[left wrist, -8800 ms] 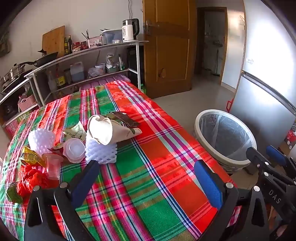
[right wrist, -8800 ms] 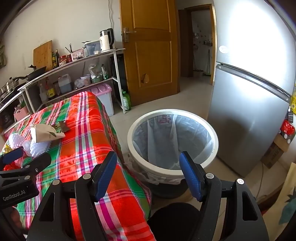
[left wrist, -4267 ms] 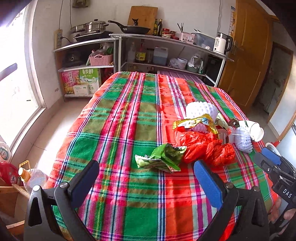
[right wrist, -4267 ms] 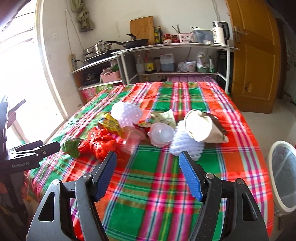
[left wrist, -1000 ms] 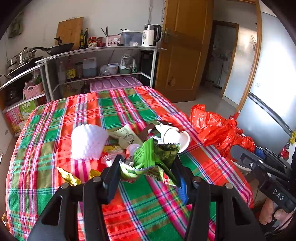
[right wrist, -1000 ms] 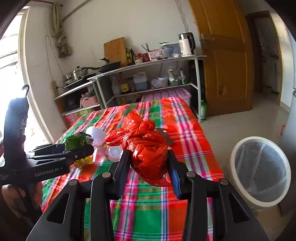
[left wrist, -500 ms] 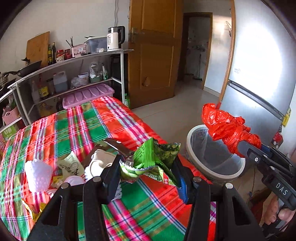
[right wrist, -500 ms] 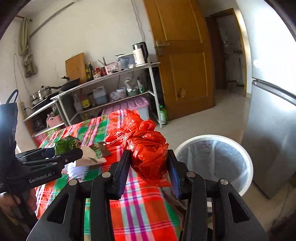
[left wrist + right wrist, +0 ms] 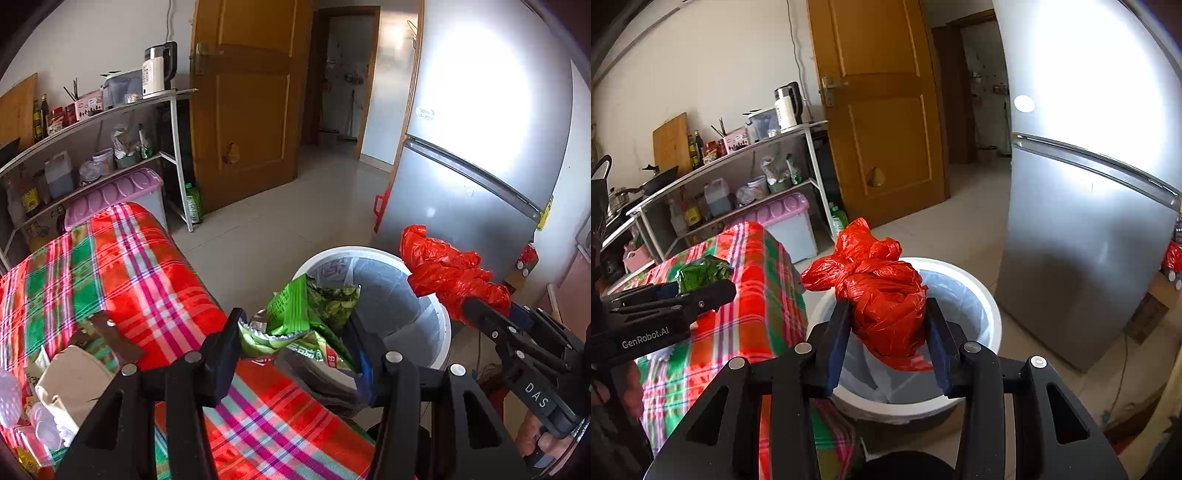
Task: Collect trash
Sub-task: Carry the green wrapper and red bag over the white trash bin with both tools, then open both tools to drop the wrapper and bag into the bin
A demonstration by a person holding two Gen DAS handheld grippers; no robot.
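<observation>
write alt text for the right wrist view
The right gripper holds a crumpled red plastic bag between its fingers above a white lined trash bin. To the left, the left gripper carries a green snack wrapper over the plaid table.

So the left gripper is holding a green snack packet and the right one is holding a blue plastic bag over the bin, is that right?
Not quite: the plastic bag in the right gripper is red, not blue, as the right wrist view shows. The left gripper does hold the green snack packet, near the bin.
</observation>
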